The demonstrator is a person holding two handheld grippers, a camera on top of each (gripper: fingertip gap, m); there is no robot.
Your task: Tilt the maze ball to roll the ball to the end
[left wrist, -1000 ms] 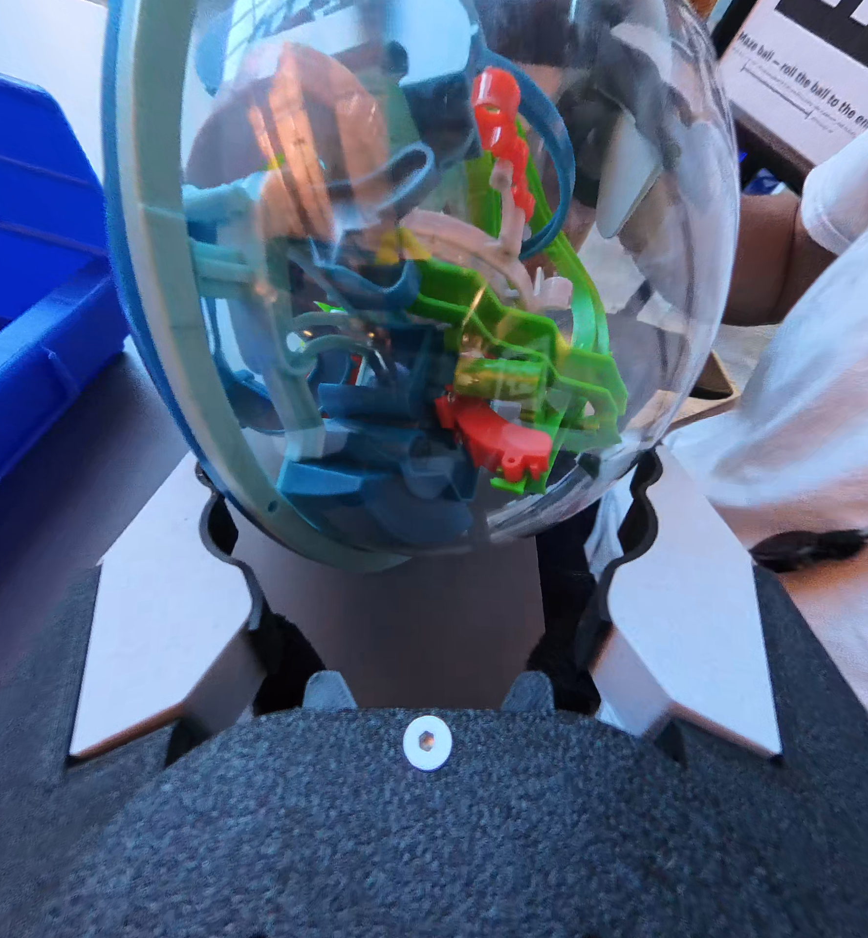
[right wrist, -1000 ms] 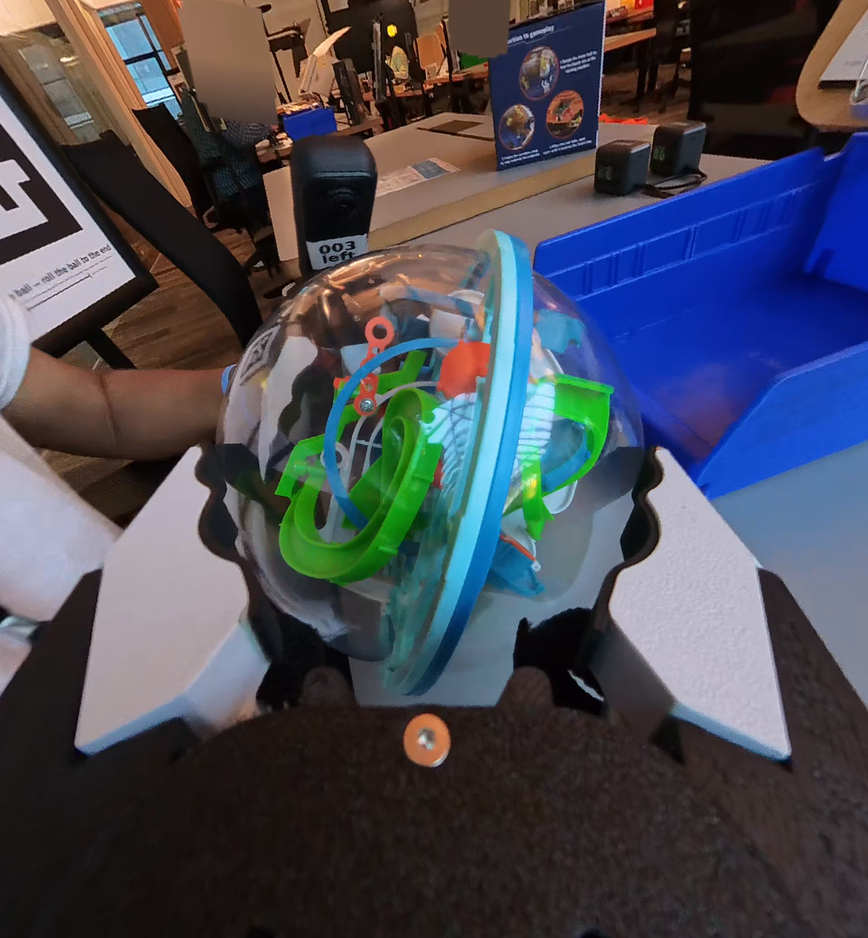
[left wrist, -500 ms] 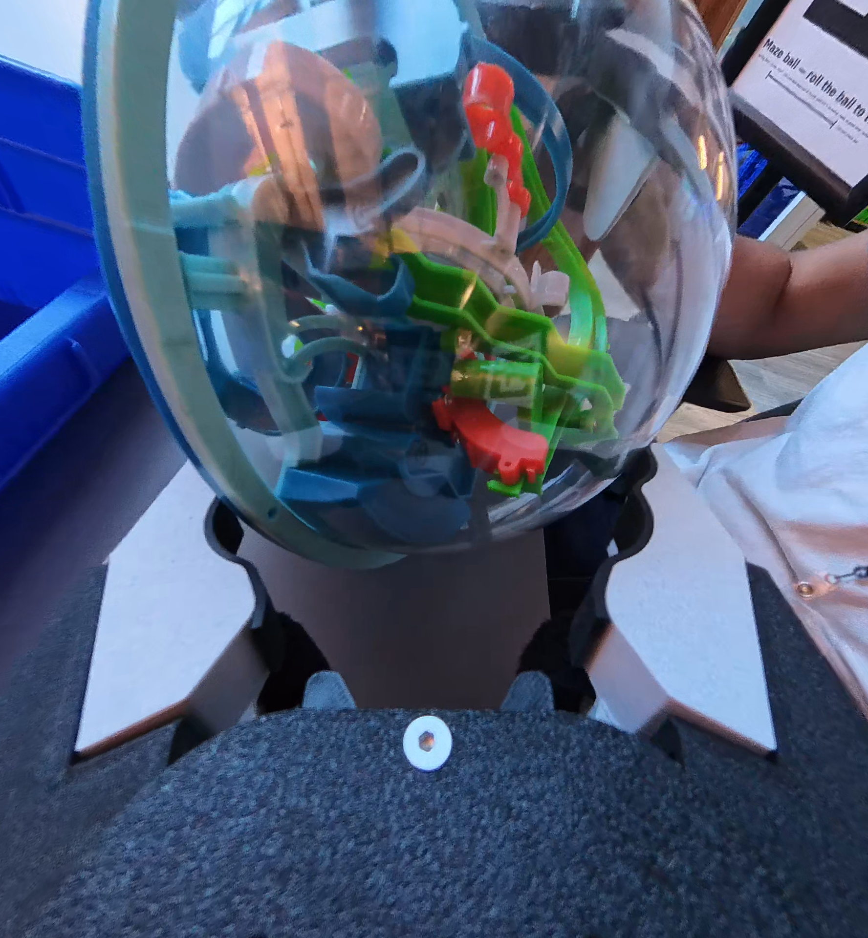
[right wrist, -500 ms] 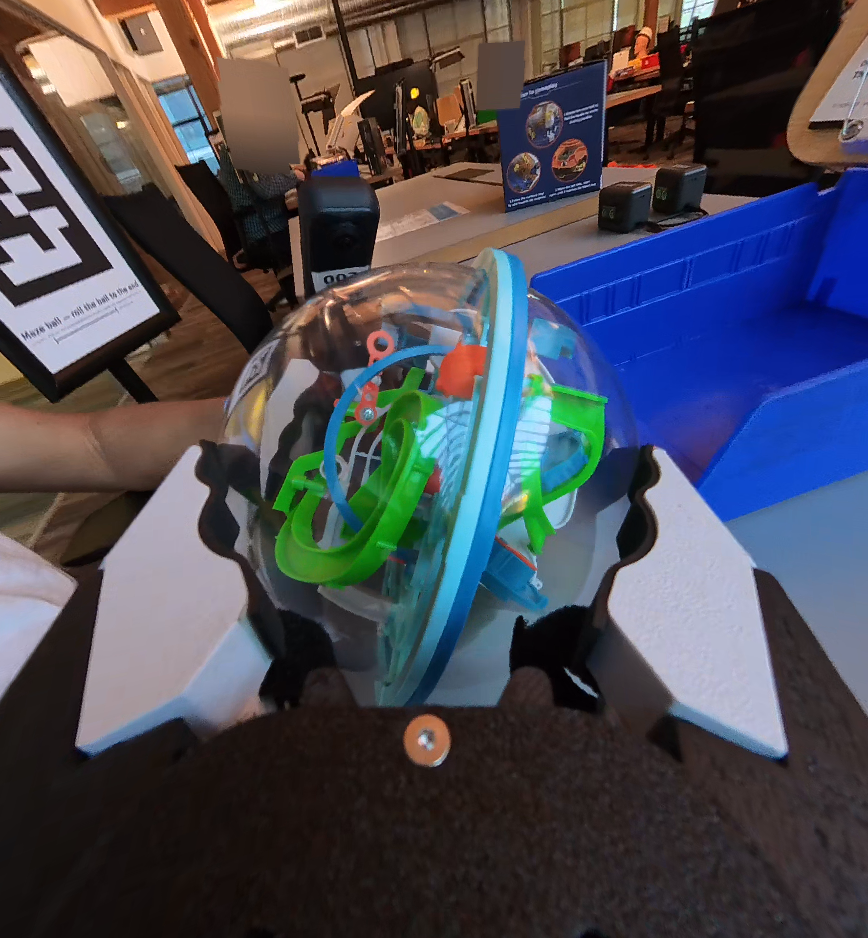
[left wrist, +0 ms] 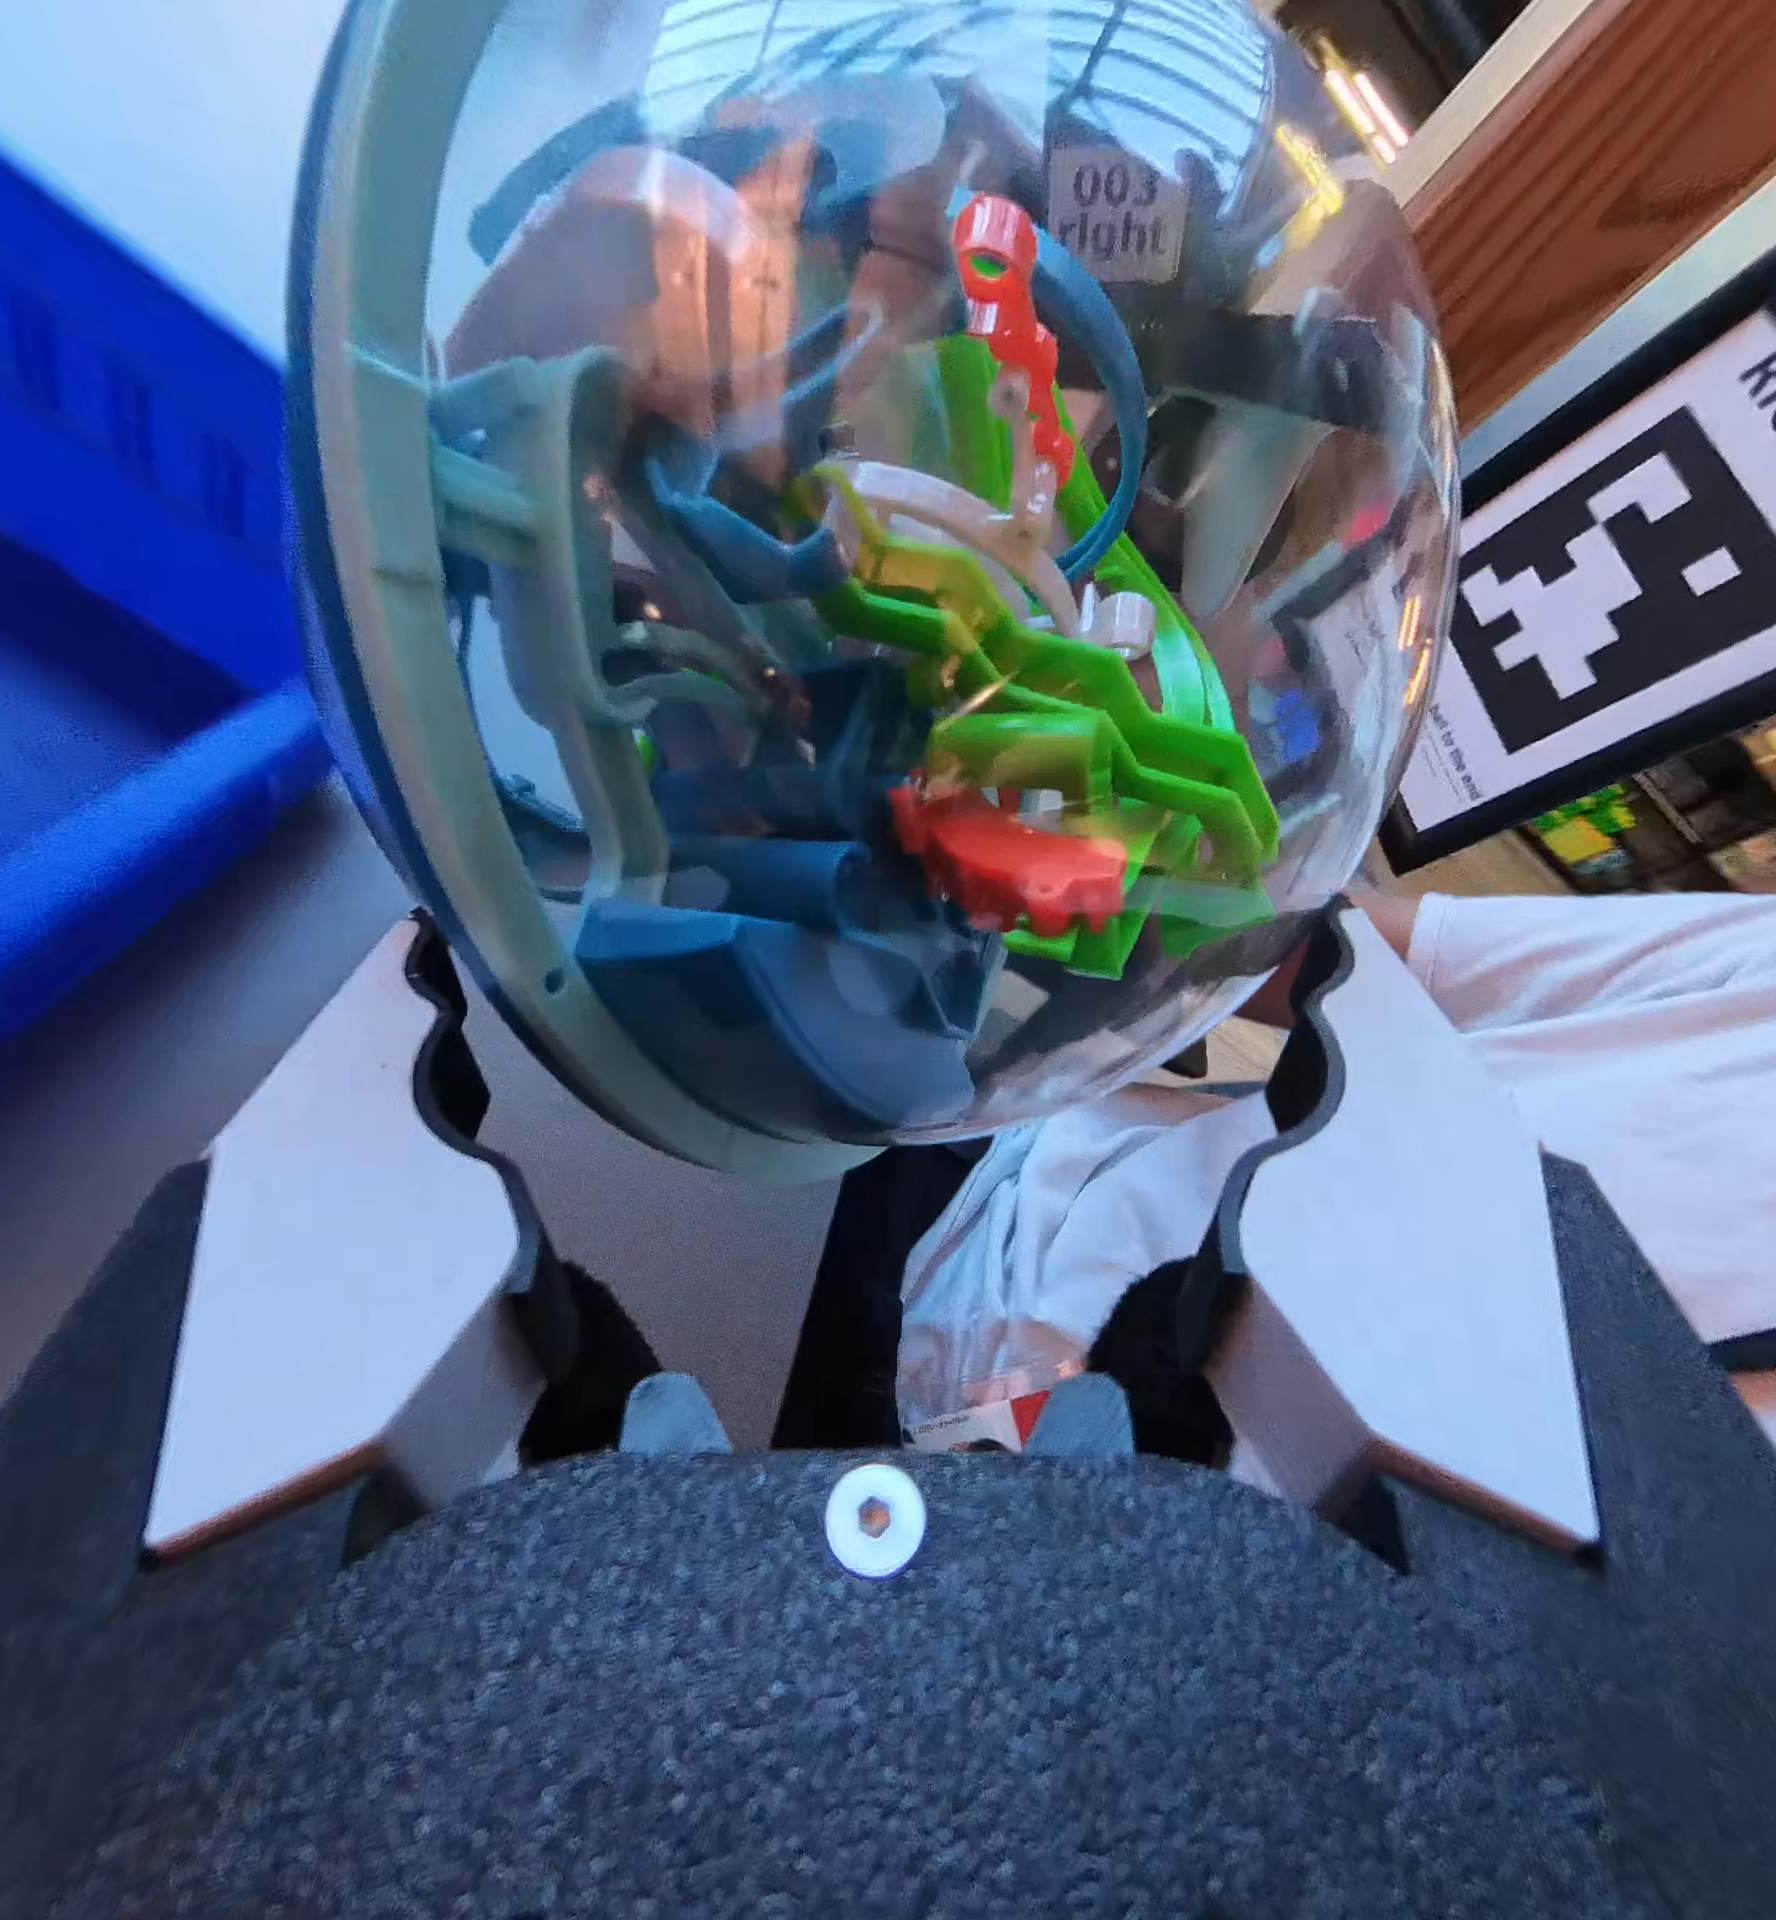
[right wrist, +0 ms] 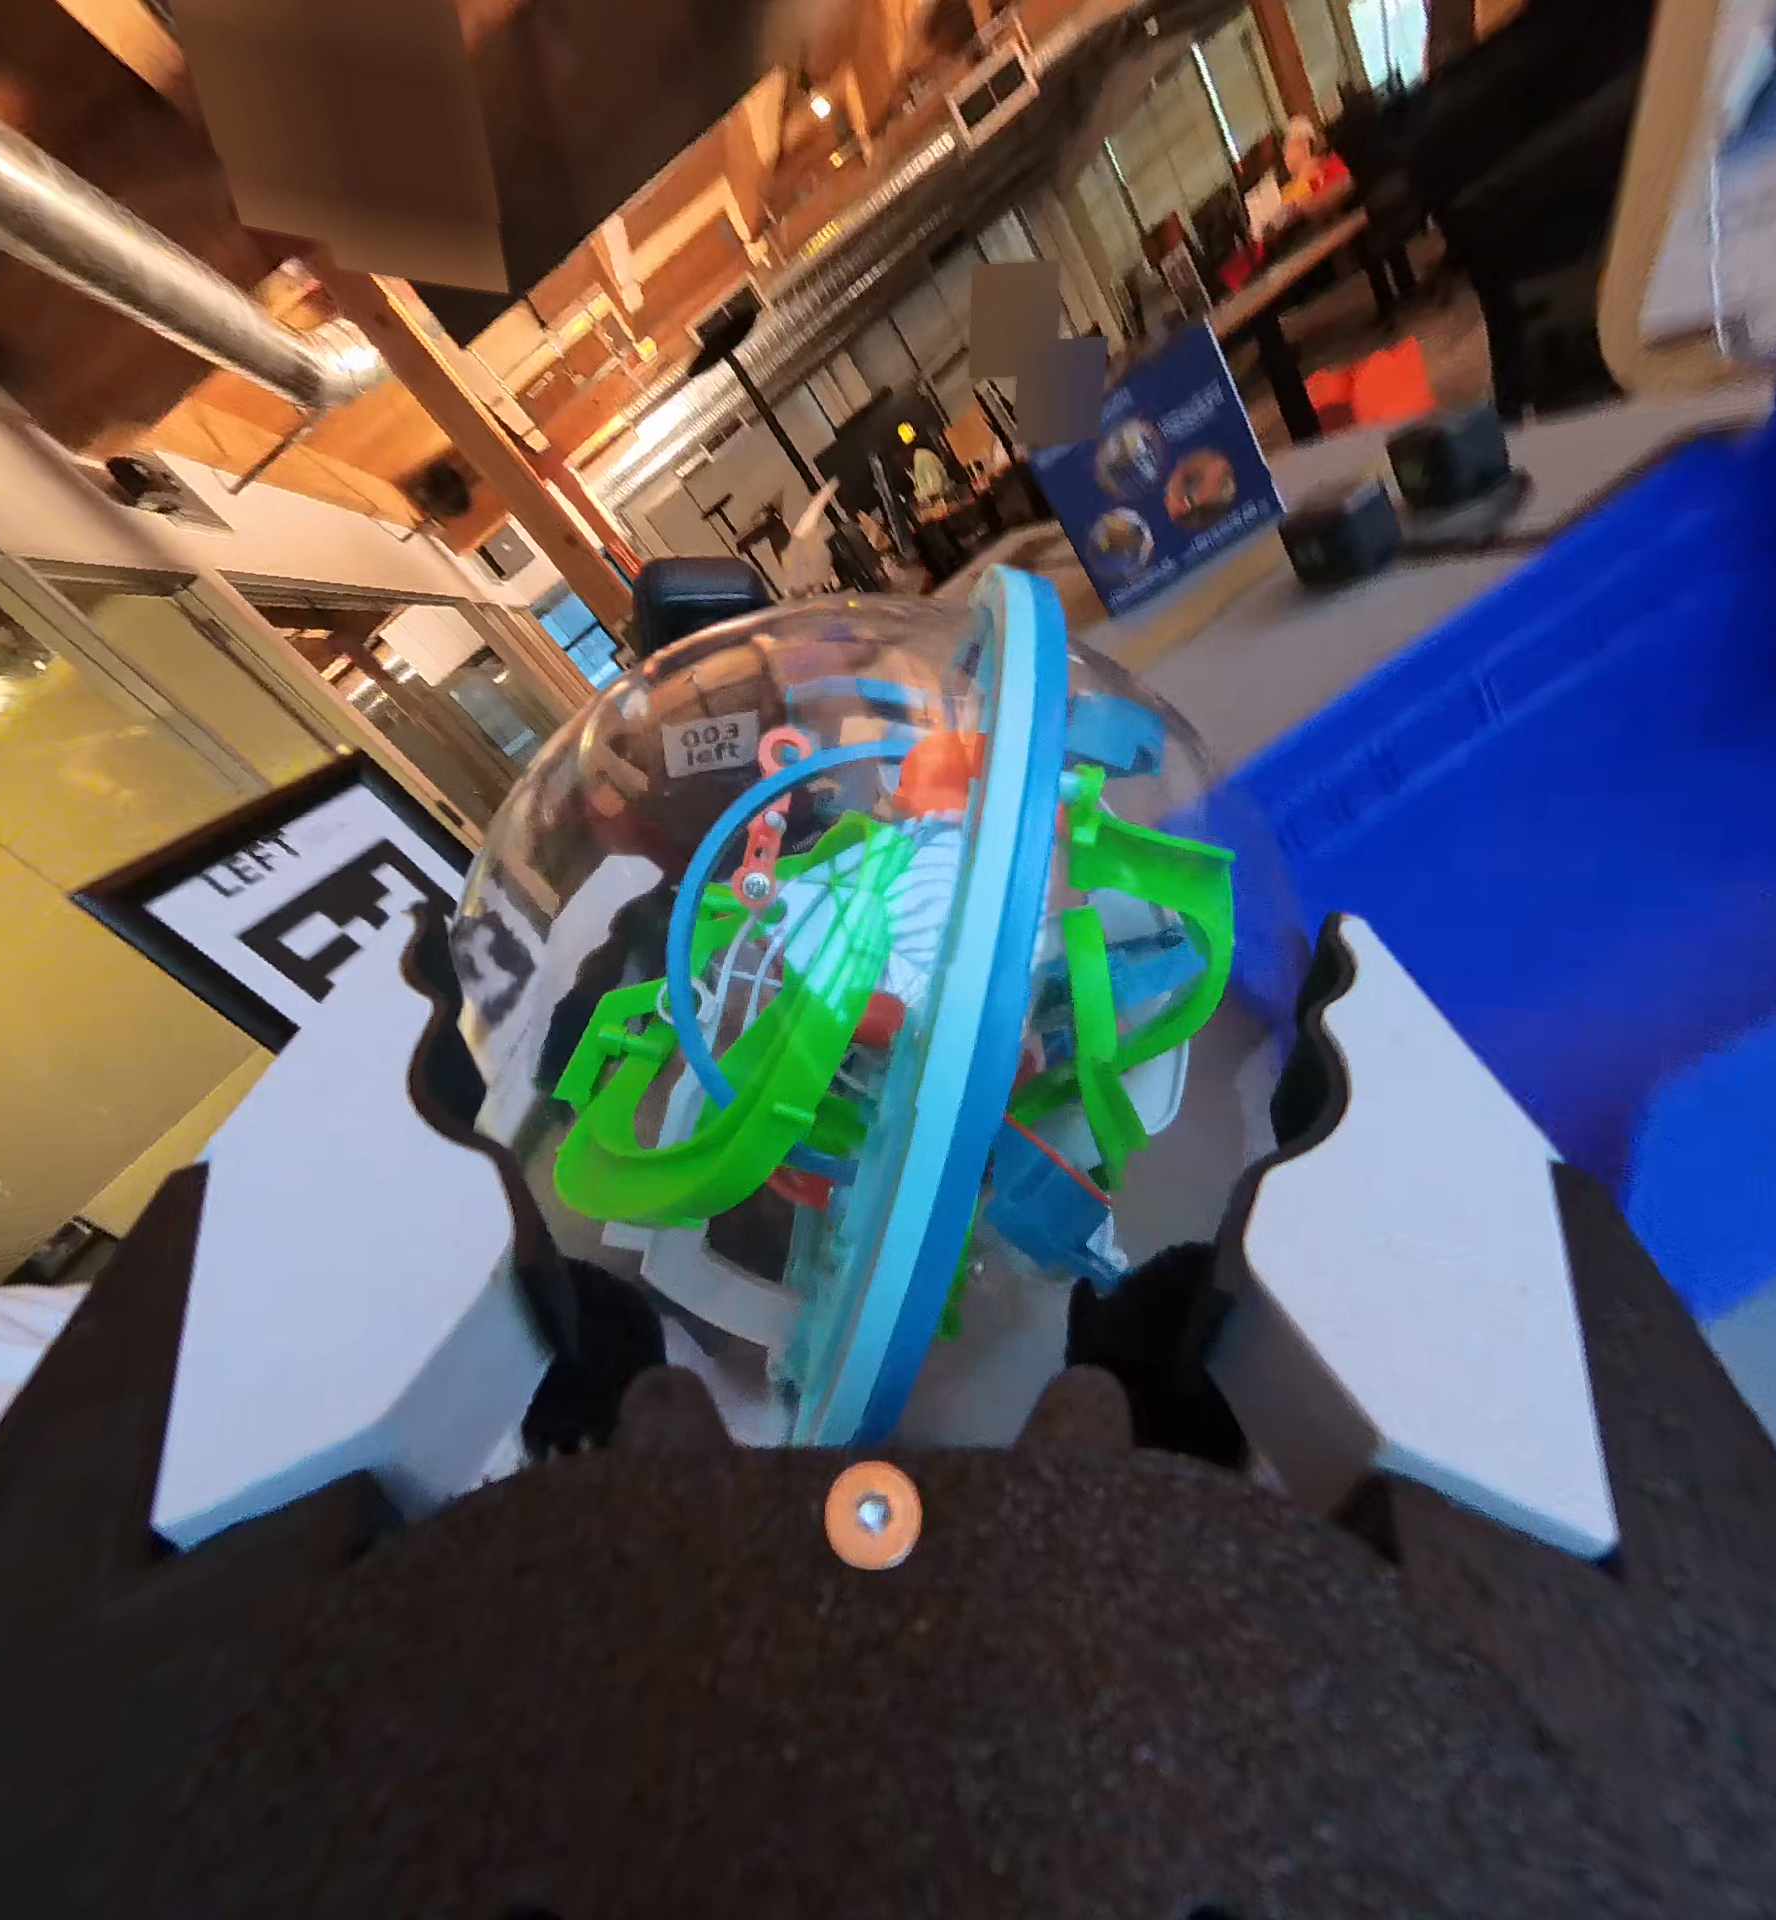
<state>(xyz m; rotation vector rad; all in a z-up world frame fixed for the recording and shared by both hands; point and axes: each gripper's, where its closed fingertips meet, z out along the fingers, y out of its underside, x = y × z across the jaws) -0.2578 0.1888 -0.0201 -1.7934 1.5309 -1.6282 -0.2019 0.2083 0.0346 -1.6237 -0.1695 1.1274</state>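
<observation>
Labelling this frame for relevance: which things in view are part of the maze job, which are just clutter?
In the job:
- maze ball, clear shell with coloured tracks inside
- left tool, fingers at its sides
- right tool, fingers around it

Just lying about:
- blue bin beside the ball
- framed marker sign
- blue poster board on a far desk
- person's white sleeve

Clear maze ball (left wrist: 863, 582) between left hand-held gripper (left wrist: 868, 997) fingers, blue bin (left wrist: 84, 623) beside

maze ball (right wrist: 863, 1039) tipped upward, both tools raised, ceiling now behind it
</observation>
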